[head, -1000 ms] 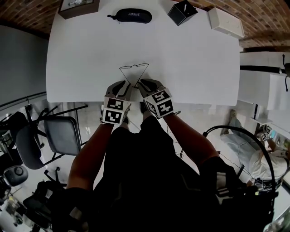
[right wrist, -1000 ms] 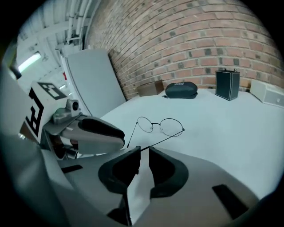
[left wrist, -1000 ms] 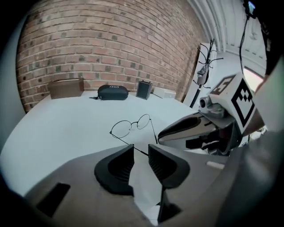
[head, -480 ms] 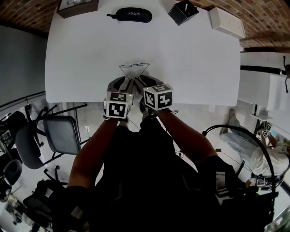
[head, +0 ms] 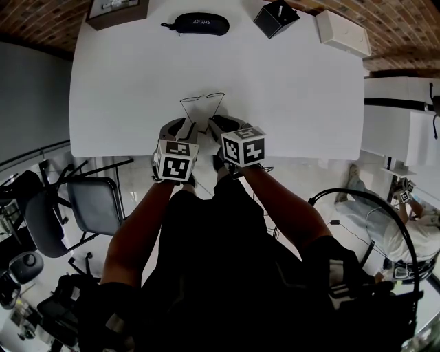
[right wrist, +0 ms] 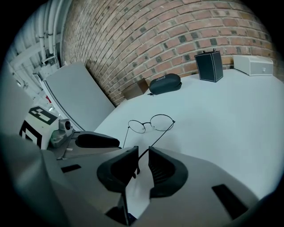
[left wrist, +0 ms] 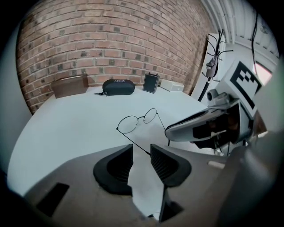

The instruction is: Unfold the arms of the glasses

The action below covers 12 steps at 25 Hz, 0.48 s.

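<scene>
Thin wire glasses [head: 202,97] with round lenses lie on the white table [head: 289,82], both arms swung out toward me. My left gripper [head: 184,127] sits at the near table edge. Its jaws have just been opening and stand open [left wrist: 141,155]; the tip of one arm ends at their mouth, untouched by the pads. My right gripper [head: 218,124] is beside it, jaws [right wrist: 143,157] a narrow gap apart. The other arm of the glasses [right wrist: 151,124] runs into that gap, its hooked tip between the pads, with room on both sides.
Along the far edge stand a black glasses case [head: 201,23], a black box [head: 276,17], a white box [head: 342,32] and a brown box [head: 118,8]. A brick wall rises behind. An office chair [head: 89,203] stands left of me, below the table edge.
The right gripper has rolled, its marker cube now showing another face. The glasses' arms stand slightly further apart than before. Both hands stay at the near table edge.
</scene>
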Each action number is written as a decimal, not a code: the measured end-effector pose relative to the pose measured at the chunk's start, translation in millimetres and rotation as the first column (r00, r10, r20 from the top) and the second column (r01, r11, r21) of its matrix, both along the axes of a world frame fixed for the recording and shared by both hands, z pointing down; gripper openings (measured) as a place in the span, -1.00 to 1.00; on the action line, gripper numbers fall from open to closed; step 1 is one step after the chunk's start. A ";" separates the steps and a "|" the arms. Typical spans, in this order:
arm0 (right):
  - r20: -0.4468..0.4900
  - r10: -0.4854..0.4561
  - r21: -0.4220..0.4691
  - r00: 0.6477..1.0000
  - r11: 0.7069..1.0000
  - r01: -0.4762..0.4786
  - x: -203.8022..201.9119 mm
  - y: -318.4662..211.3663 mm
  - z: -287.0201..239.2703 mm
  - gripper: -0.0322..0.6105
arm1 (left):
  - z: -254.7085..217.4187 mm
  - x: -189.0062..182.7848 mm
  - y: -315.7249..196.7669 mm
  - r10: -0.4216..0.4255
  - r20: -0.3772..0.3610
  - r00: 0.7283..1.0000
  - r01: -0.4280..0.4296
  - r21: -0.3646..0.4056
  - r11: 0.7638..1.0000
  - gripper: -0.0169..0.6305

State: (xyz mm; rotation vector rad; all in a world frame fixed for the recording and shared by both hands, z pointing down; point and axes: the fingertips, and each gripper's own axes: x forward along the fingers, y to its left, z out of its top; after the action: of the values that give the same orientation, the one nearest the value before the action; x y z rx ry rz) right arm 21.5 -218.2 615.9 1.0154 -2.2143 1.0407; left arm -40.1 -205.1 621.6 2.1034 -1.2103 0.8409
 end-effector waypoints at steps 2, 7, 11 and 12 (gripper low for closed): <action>-0.003 -0.002 0.000 1.000 1.000 0.002 3.5 -0.3 0.5 -0.68 | -0.3 -5.0 0.1 0.000 0.010 1.000 0.000 -0.002 1.000 -0.56; -0.009 -0.008 -0.004 1.000 1.000 0.008 12.9 1.9 2.4 -0.68 | 1.7 -17.1 0.3 0.017 0.040 0.999 -0.017 0.007 1.000 -0.56; -0.036 -0.010 0.010 0.999 1.000 0.011 18.5 1.2 0.9 -0.71 | 1.8 -24.4 -0.3 0.026 0.061 0.998 -0.026 0.007 1.000 -0.56; -0.042 -0.007 0.016 0.999 1.000 0.008 20.3 0.4 0.1 -0.73 | 0.9 -26.8 -1.0 0.026 0.068 0.997 -0.026 0.004 1.000 -0.56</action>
State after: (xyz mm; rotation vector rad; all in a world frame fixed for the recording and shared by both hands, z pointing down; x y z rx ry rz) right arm 41.8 -217.8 616.0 1.0257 -2.1942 0.9905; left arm -66.9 -206.1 622.5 2.1138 -1.2231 0.9284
